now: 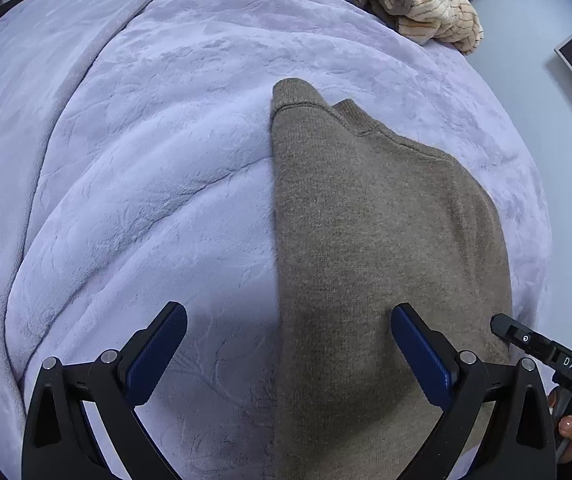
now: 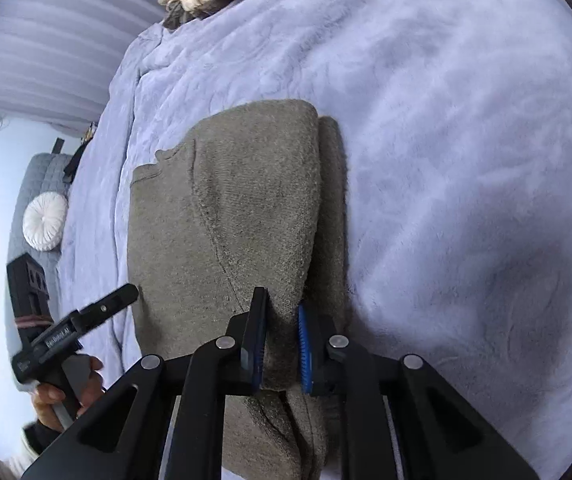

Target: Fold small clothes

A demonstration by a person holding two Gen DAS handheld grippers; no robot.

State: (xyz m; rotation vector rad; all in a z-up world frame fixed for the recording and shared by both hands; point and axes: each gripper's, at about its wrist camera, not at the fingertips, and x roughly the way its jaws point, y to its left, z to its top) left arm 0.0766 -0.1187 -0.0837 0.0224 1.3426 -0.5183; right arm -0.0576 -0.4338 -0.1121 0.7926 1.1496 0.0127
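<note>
Lilac plush blanket [image 1: 146, 152] spread across bed, folded brown knit sweater [image 1: 365, 220] lying mid-blanket, heap of striped clothes [image 1: 417, 4] at far edge, left gripper [image 1: 287, 354] jaws spread wide over sweater's edge, right gripper [image 2: 282, 346] jaws pinching sweater fold.

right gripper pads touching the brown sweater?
Touching. The right wrist view shows the right gripper pinching a raised fold of the brown sweater between both pads.

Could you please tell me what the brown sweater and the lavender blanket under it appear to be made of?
Brown sweater: apparently a fine wool-like knit, matte and slightly fuzzy, with ribbed trim along its far edge.
Lavender blanket: looks like plush fleece or velvety synthetic; soft sheen, short pile, brushed swirls and embossed-looking creases. Exact fibres cannot be confirmed.
</note>
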